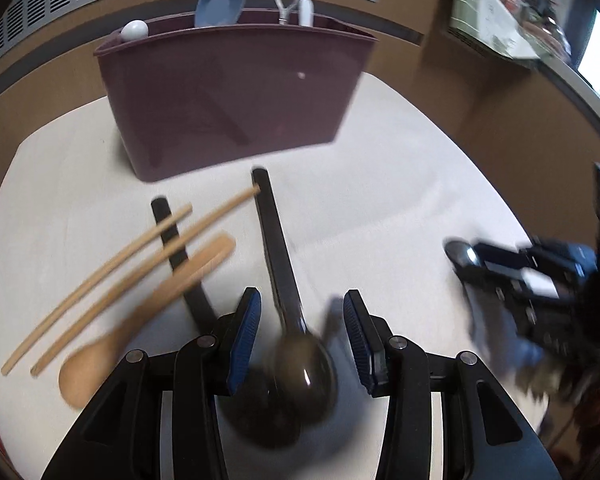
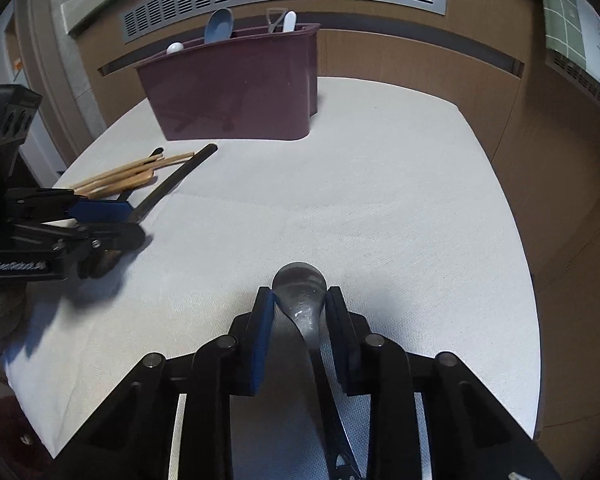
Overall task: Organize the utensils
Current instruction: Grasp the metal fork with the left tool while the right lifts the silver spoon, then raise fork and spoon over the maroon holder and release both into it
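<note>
Metal spoon (image 2: 300,300) clamped in right gripper (image 2: 298,312), black ladle (image 1: 296,360) between open left gripper (image 1: 300,320)

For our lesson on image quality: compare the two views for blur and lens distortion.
Left wrist view: motion blur smears the wooden spoon, black ladle and right gripper; the maroon caddy stays fairly sharp. Right wrist view: mostly crisp, metal spoon clear. Both: fisheye bends the table edges.

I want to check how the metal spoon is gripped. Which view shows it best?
The right wrist view: the metal spoon sits sharp and close between the right hand-held gripper pads, bowl poking forward. The left wrist view shows only its blurred bowl tip at that gripper's front, far right.
</note>
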